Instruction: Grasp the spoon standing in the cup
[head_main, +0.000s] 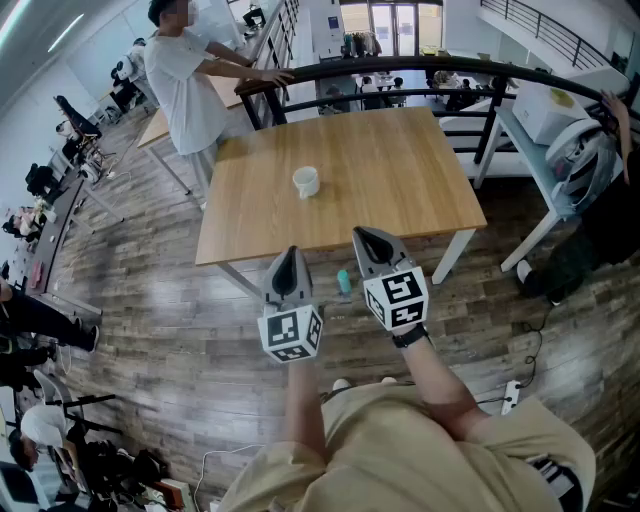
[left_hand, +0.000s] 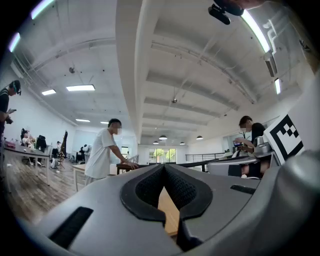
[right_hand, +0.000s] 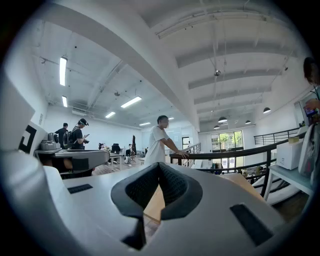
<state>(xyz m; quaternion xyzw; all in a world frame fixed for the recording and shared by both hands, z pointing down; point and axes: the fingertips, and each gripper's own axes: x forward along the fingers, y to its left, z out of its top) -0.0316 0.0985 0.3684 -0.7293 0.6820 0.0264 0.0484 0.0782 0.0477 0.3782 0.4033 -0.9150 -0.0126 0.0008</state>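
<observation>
A white cup (head_main: 306, 181) stands near the middle of the wooden table (head_main: 400, 180); any spoon in it is too small to make out. Both grippers hang side by side in front of the table's near edge, over the floor, well short of the cup. My left gripper (head_main: 292, 252) is shut with nothing between its jaws, and its pads meet tip to tip in the left gripper view (left_hand: 164, 168). My right gripper (head_main: 361, 234) is also shut and empty, its pads touching in the right gripper view (right_hand: 159, 165). Neither gripper view shows the cup.
A person in a white shirt (head_main: 185, 75) leans on the dark railing (head_main: 420, 66) behind the table's far left corner. A white table with appliances (head_main: 560, 110) stands at the right. A small teal object (head_main: 344, 281) lies on the plank floor between the grippers.
</observation>
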